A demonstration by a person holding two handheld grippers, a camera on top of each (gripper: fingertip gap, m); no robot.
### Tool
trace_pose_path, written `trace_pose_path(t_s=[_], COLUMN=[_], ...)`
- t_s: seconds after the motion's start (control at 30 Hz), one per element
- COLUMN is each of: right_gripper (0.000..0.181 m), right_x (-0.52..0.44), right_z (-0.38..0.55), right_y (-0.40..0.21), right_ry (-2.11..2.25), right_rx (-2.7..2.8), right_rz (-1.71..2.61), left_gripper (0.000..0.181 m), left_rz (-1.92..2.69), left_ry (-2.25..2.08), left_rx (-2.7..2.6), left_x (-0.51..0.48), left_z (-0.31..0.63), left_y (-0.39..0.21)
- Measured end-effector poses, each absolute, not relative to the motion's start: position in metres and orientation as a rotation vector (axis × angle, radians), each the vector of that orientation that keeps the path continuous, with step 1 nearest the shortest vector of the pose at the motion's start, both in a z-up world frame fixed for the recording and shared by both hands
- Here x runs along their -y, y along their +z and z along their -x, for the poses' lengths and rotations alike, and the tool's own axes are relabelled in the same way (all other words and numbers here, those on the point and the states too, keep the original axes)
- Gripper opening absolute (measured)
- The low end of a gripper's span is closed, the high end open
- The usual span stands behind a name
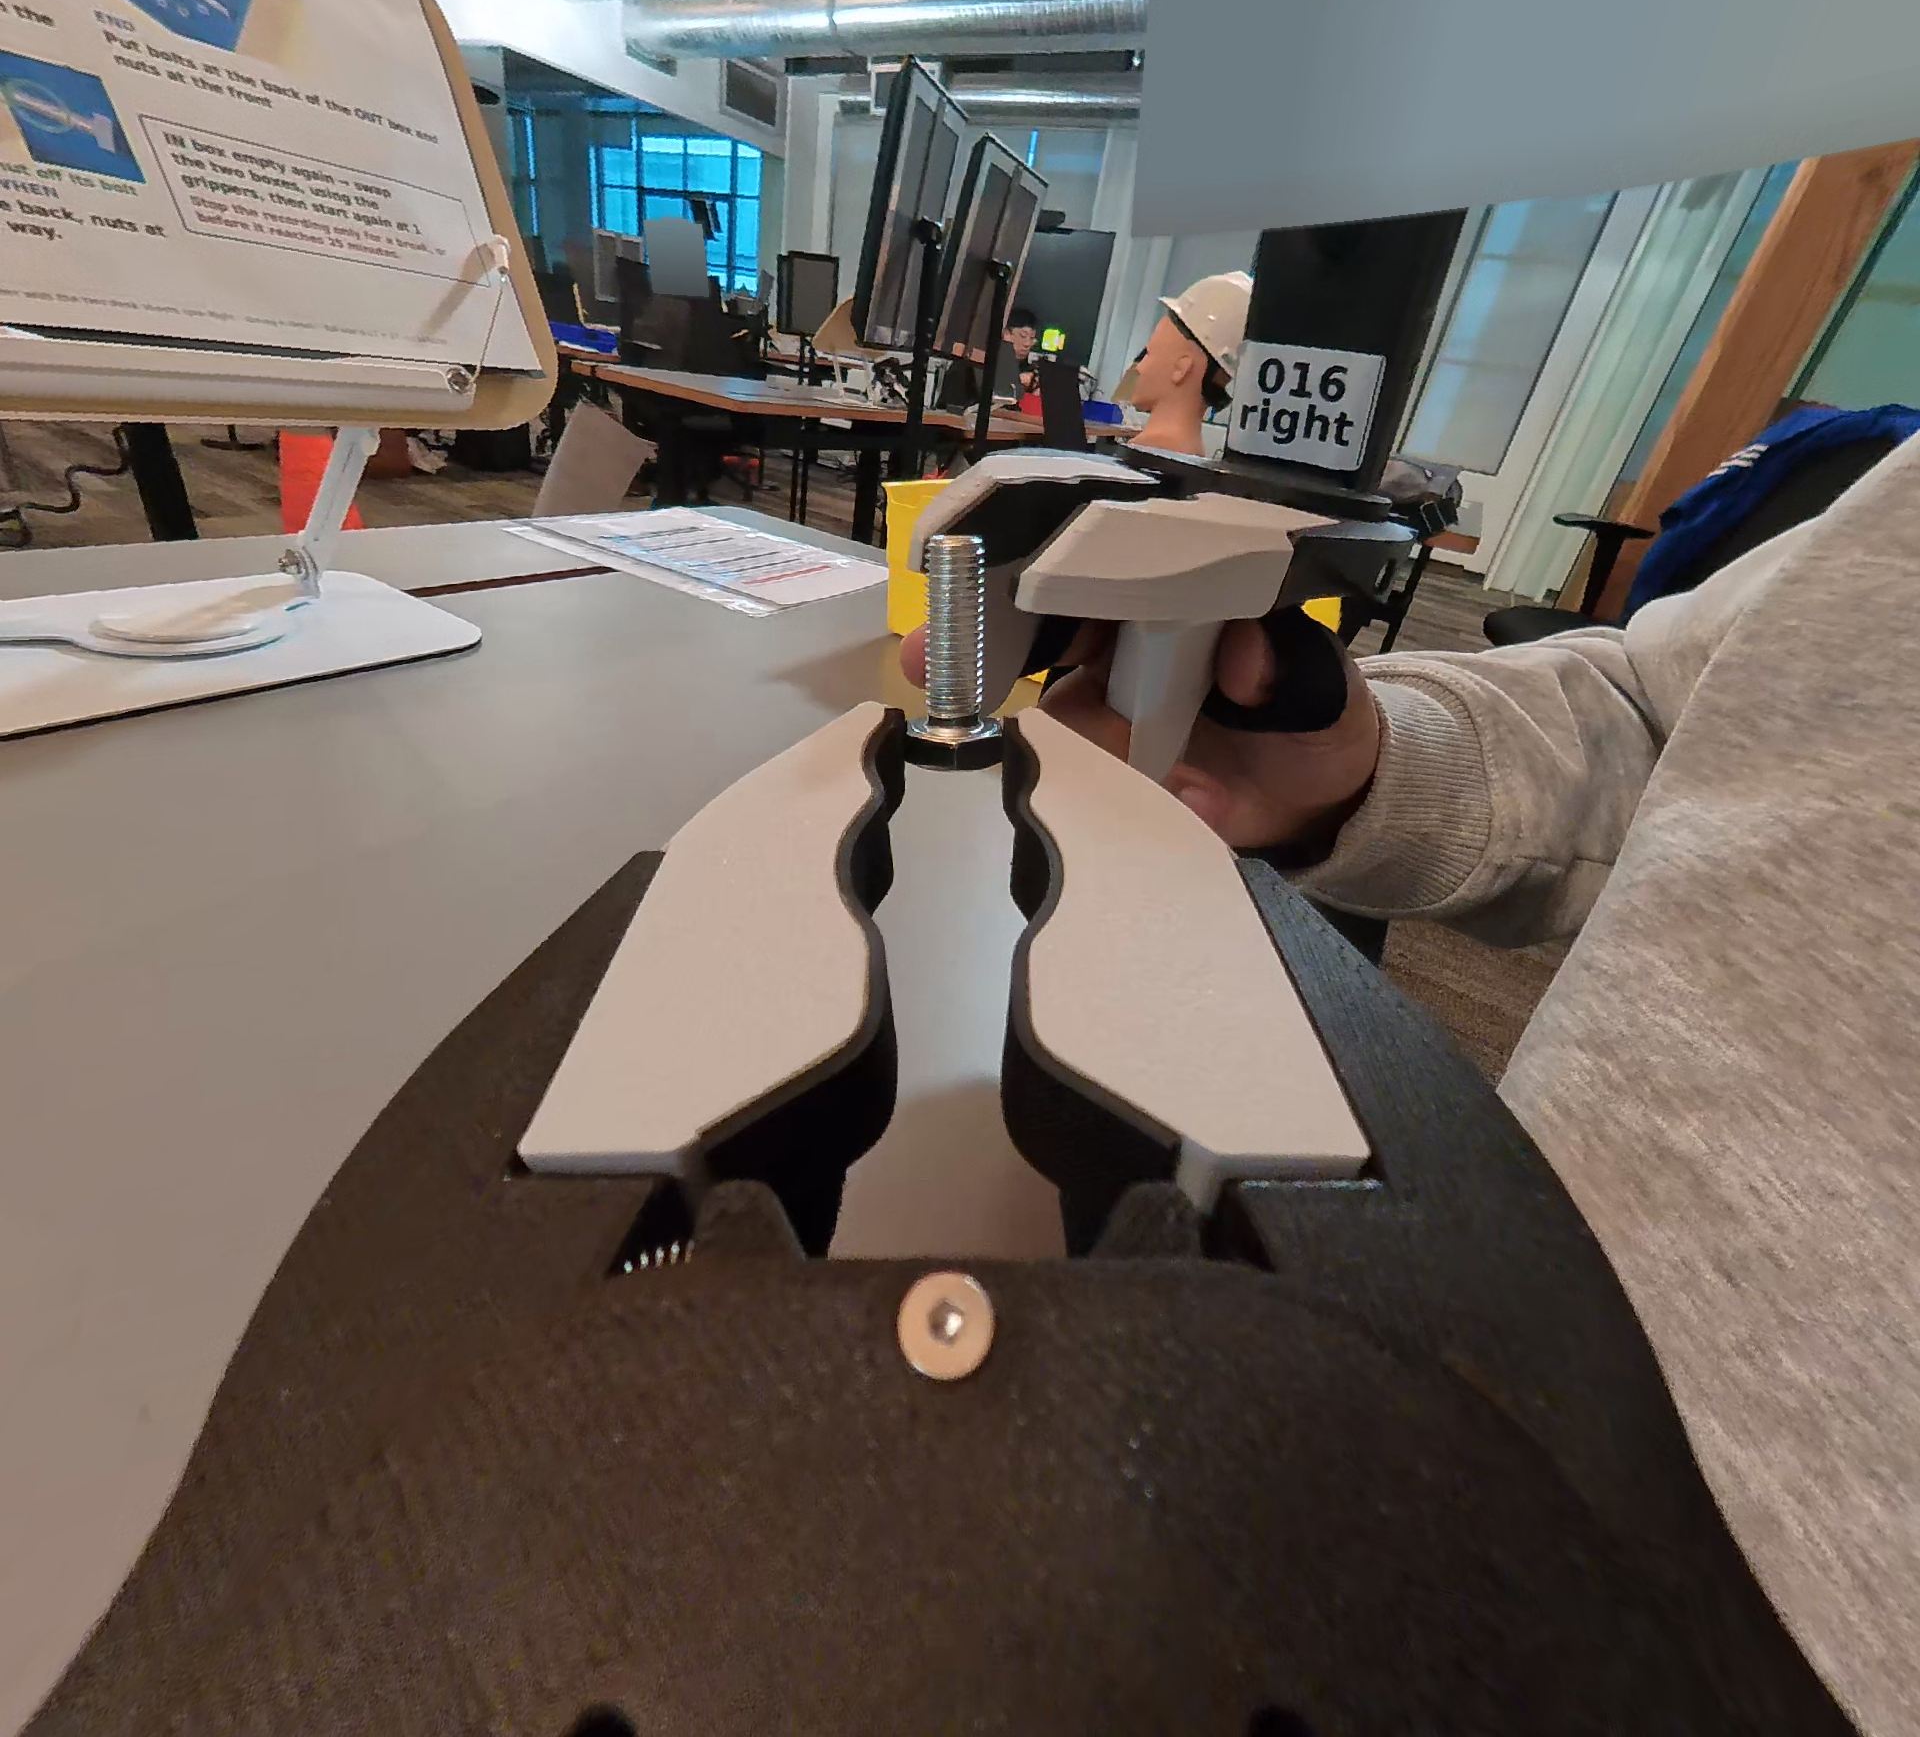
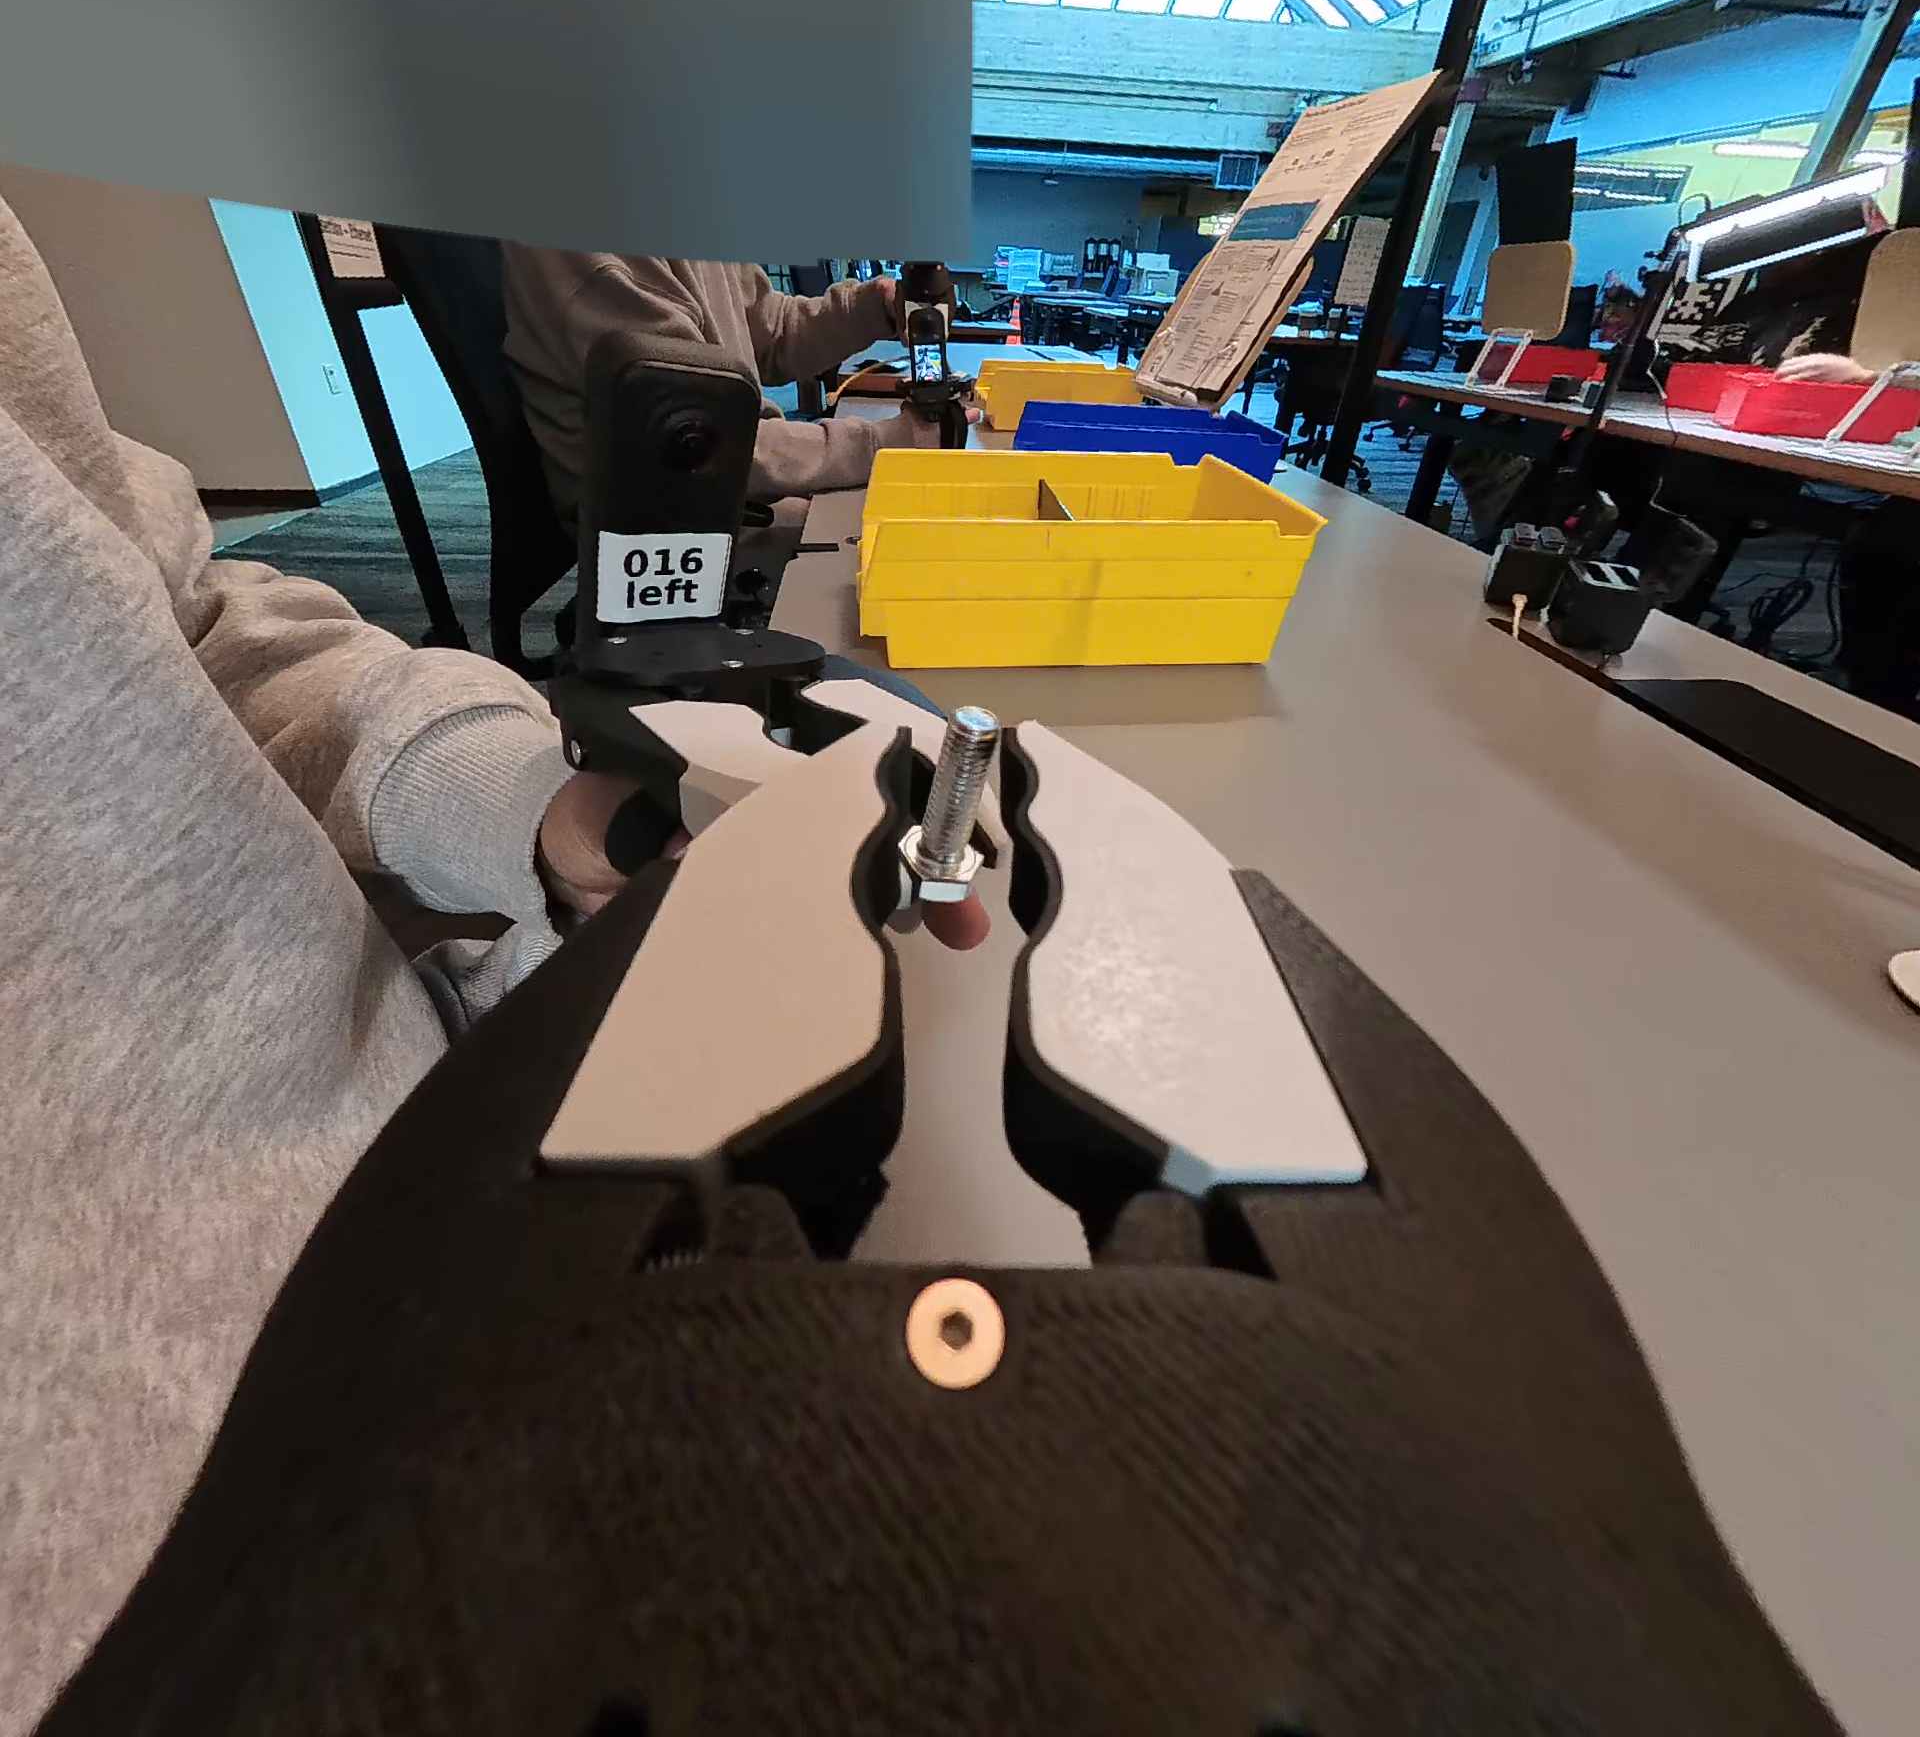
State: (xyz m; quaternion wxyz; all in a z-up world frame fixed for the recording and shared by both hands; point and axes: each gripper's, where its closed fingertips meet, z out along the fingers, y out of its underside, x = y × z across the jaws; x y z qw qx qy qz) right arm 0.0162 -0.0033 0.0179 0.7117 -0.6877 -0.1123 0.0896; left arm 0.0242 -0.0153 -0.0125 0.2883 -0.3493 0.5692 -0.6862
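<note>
A silver bolt [image 1: 954, 638] stands upright with its thread pointing up and a hex nut [image 1: 951, 737] at its lower end. My left gripper [image 1: 951, 747] is shut on that hex end, just above the grey table [image 1: 312, 856]. My right gripper [image 1: 961, 565] comes in from the right and closes around the upper thread. In the right wrist view the bolt [image 2: 961, 783] leans between my right gripper's [image 2: 961, 752] fingertips, with the nut [image 2: 935, 859] below. The left gripper [image 2: 831, 731] reaches in from the left. A person's fingertip [image 2: 961, 924] shows under the bolt.
A yellow bin [image 2: 1081, 591] with a divider stands behind the bolt, a blue bin [image 2: 1143, 430] and another yellow one farther back. A paper sheet on a white stand [image 1: 208, 129] is at the left. Small black devices [image 2: 1569, 591] sit at the table's right. Grey sleeves flank both grippers.
</note>
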Motion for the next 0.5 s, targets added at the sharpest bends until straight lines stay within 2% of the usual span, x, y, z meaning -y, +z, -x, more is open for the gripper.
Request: trace_pose_path(t_s=[0.5], right_gripper=[0.022], right_x=[0.0045], right_z=[-0.0105], right_y=[0.0239], right_ry=[0.160], right_rx=[0.298], right_rz=[1.492], left_gripper=[0.019], left_rz=[0.938], left_ry=[-1.786], left_rx=[-1.542], left_x=[0.0152], left_z=[-0.0263], left_y=[-0.0166])
